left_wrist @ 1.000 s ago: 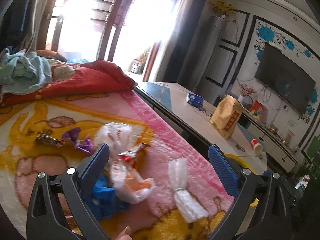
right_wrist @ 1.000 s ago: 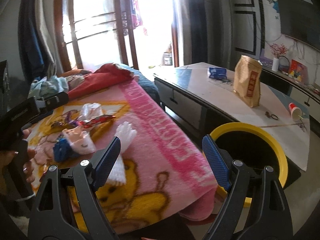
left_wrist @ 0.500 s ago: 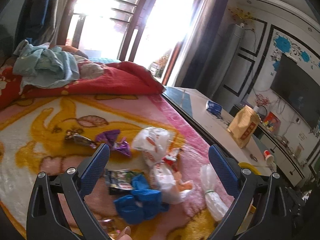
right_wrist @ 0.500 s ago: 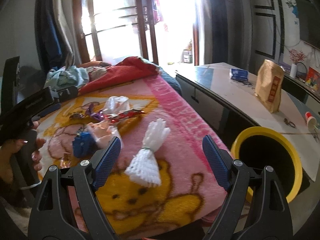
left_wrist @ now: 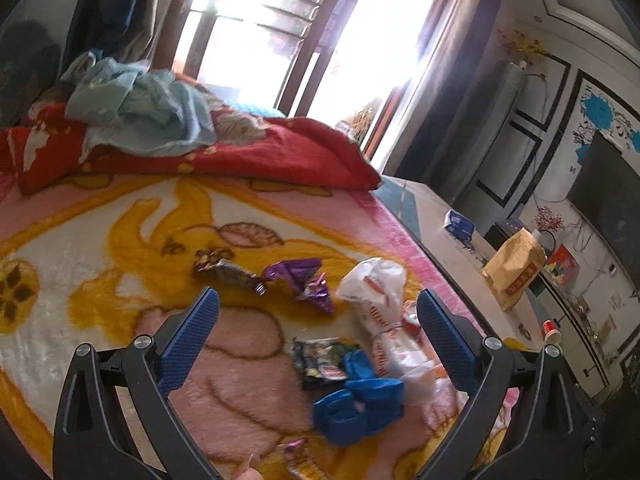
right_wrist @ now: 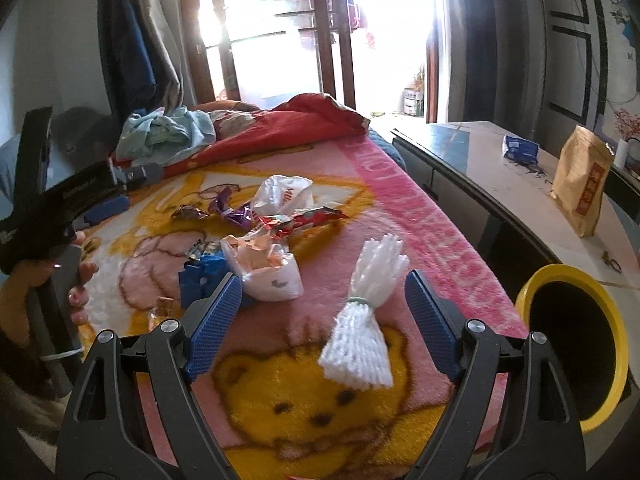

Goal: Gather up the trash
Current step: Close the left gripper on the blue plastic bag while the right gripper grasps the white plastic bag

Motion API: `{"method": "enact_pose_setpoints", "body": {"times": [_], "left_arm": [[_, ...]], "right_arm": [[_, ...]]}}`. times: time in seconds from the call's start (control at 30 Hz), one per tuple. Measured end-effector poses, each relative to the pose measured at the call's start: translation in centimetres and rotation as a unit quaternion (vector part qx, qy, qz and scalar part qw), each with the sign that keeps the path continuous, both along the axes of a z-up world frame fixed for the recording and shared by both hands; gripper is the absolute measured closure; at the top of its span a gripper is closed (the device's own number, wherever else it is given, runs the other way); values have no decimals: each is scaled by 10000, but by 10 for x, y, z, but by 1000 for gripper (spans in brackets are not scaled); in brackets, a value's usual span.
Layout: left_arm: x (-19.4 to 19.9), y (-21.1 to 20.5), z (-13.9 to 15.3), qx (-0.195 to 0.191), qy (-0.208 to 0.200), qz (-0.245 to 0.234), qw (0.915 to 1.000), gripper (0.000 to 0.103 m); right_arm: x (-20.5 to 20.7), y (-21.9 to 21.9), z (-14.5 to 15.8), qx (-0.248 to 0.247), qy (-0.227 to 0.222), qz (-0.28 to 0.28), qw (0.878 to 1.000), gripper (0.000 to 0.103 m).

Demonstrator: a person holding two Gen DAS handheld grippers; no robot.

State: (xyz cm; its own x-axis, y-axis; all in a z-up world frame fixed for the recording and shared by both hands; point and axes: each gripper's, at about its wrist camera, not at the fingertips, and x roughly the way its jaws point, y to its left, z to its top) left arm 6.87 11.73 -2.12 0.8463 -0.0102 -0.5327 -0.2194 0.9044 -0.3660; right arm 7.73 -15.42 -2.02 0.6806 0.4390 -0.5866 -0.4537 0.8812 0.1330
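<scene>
Lying low in the middle of the right wrist frame, a white foam net sleeve [right_wrist: 366, 320] rests on the pink cartoon blanket [right_wrist: 420, 224], between the wide-spread blue pads of the right gripper [right_wrist: 322, 320], which holds nothing. Up and left of it sit a white plastic bag [right_wrist: 272, 272], a red wrapper [right_wrist: 304, 218] and a crumpled blue wrapper [right_wrist: 200, 276]. A yellow-rimmed bin [right_wrist: 576, 344] stands at the right edge. Across the left wrist frame's lower half, the left gripper [left_wrist: 318, 336] also gapes empty above a purple wrapper [left_wrist: 304, 280] and a dark foil wrapper [left_wrist: 228, 270].
</scene>
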Motion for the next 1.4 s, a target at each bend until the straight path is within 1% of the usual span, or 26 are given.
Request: {"method": "enact_pose_setpoints", "body": {"times": [0.2, 0.33, 0.37, 0.4, 0.43, 0.47, 0.6, 0.73, 0.83, 1.0, 1.13, 1.17, 1.2, 1.23, 1.27, 1.3, 1.33, 1.4], "left_arm": [[-2, 10, -15, -161, 248, -89, 9995, 8], [-2, 11, -23, -363, 384, -388, 9978, 9], [-1, 10, -25, -398, 434, -496, 9970, 11], [-1, 10, -28, -424, 470, -574, 9963, 18], [-1, 9, -30, -442, 504, -621, 9958, 21], [0, 8, -33, -493, 561, -684, 9949, 23], [1, 7, -43, -637, 743, -889, 9912, 35], [4, 5, -52, -863, 917, -1118, 9857, 45], [7, 3, -60, -1043, 1059, -1256, 9809, 51], [10, -4, -69, -1128, 1198, -1417, 9761, 54], [15, -15, -74, -1105, 1319, -1573, 9724, 57], [16, -16, -76, -1100, 1343, -1593, 9719, 58], [18, -18, -77, -1096, 1364, -1616, 9712, 61], [19, -21, -78, -1084, 1383, -1639, 9707, 65], [21, -23, -79, -1069, 1399, -1655, 9704, 68], [22, -25, -79, -1057, 1419, -1671, 9699, 71], [23, -27, -80, -1050, 1429, -1681, 9697, 76], [25, -30, -79, -1006, 1427, -1722, 9695, 82]], "right_arm": [[11, 14, -3, -45, 92, 146, 9998, 28], [20, 24, -8, -38, 289, 288, 9992, 28], [22, 26, -9, -24, 345, 311, 9989, 28], [24, 28, -11, -4, 413, 333, 9986, 28], [27, 31, -14, 11, 491, 358, 9982, 28], [29, 33, -15, 17, 533, 372, 9979, 28], [36, 42, -23, -5, 742, 472, 9961, 28], [44, 51, -29, -20, 887, 532, 9946, 28], [51, 57, -34, -1, 1040, 565, 9930, 28], [58, 62, -42, 29, 1240, 610, 9904, 28], [62, 66, -48, 99, 1403, 702, 9876, 37], [63, 66, -50, 131, 1444, 725, 9868, 41], [64, 66, -51, 185, 1501, 763, 9856, 48], [65, 66, -51, 225, 1535, 781, 9848, 49], [65, 65, -51, 254, 1540, 782, 9846, 51], [65, 65, -51, 264, 1532, 798, 9846, 57], [64, 65, -50, 280, 1510, 839, 9846, 59], [63, 64, -47, 350, 1486, 899, 9842, 71]]}}
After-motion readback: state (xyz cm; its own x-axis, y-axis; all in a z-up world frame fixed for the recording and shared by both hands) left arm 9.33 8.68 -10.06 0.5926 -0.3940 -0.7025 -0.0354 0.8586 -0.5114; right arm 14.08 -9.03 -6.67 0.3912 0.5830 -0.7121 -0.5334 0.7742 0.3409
